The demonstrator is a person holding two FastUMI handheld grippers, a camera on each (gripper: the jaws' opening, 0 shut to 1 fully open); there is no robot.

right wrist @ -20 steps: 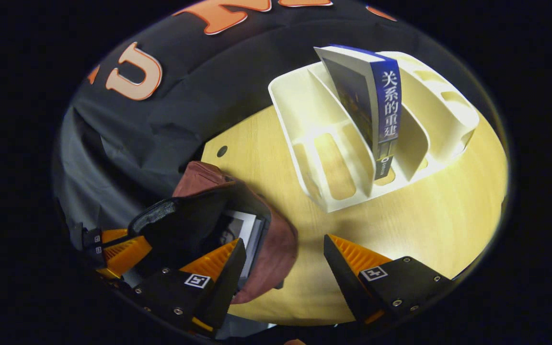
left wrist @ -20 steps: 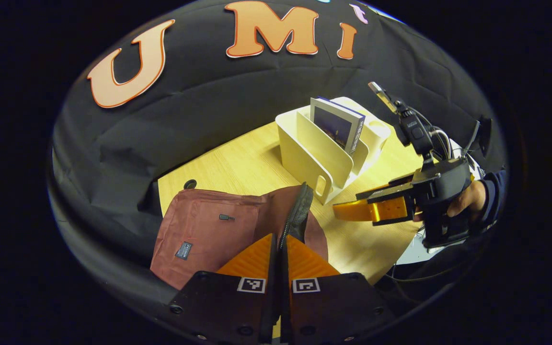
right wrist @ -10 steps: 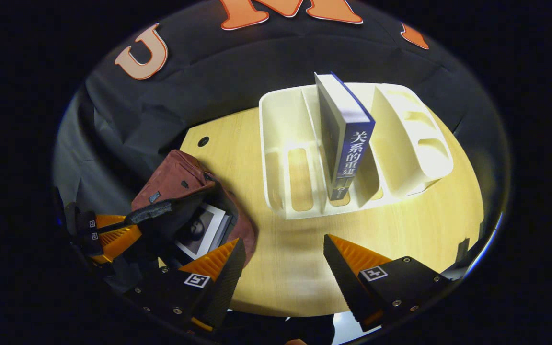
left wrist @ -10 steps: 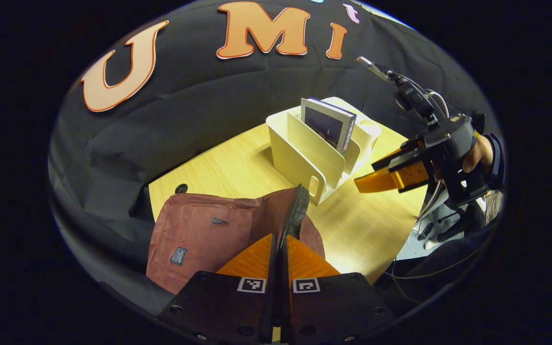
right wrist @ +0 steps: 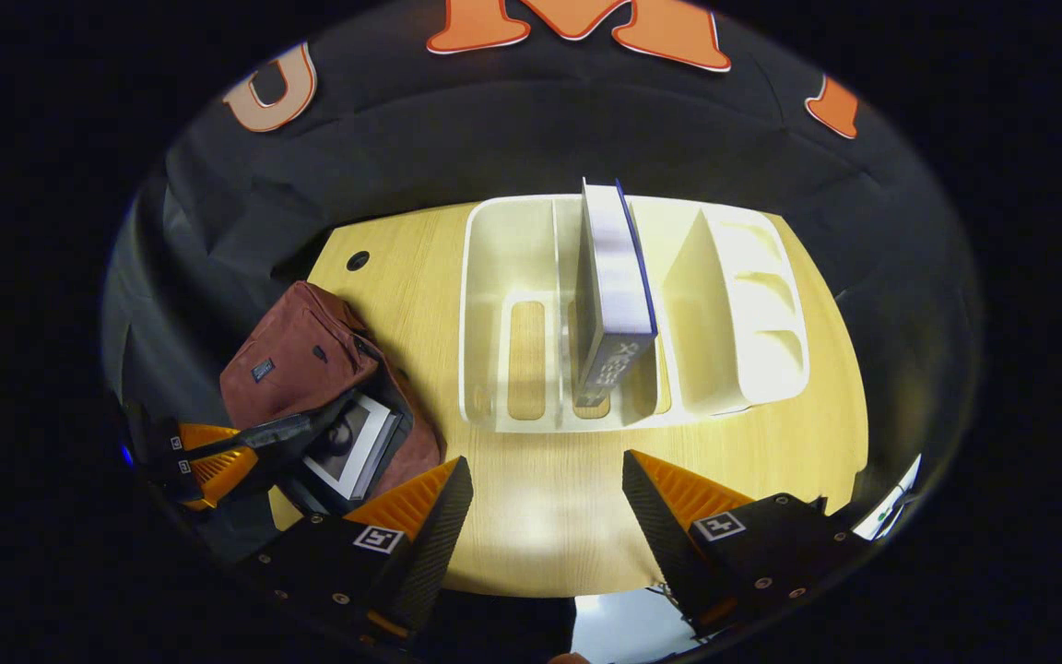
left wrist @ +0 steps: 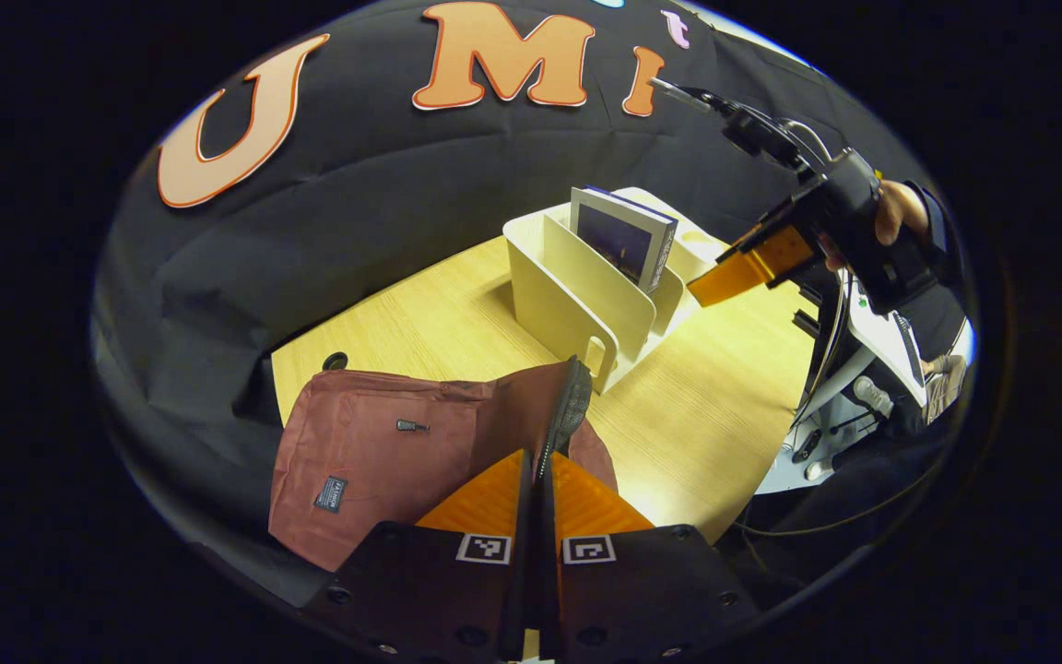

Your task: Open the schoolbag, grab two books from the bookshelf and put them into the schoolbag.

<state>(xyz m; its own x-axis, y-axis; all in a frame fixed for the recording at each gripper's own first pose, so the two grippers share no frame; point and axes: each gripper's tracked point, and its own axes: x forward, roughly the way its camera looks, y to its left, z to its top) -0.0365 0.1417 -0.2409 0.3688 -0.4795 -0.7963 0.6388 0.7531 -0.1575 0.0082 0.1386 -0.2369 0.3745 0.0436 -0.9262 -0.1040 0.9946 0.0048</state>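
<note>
Now | left gripper (left wrist: 538,480) jaws pinching schoolbag (left wrist: 374,452) mesh flap | right gripper (right wrist: 545,503) jaws spread | book (right wrist: 614,286) upright in slotted bookshelf (right wrist: 752,304)

Light wood worktop (right wrist: 549,516) with a small dark round hole (right wrist: 358,261) near its far left corner; black cloth wall (right wrist: 513,129) behind, creased. Off the worktop's right edge, white equipment (left wrist: 863,369) with dark cables (left wrist: 817,526)

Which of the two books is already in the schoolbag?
The light-covered book lying in the open maroon schoolbag, whose flap the left tongs pinch. The other, the blue-spined book, stands upright in the cream bookshelf, ahead of the open right tongs.
</note>
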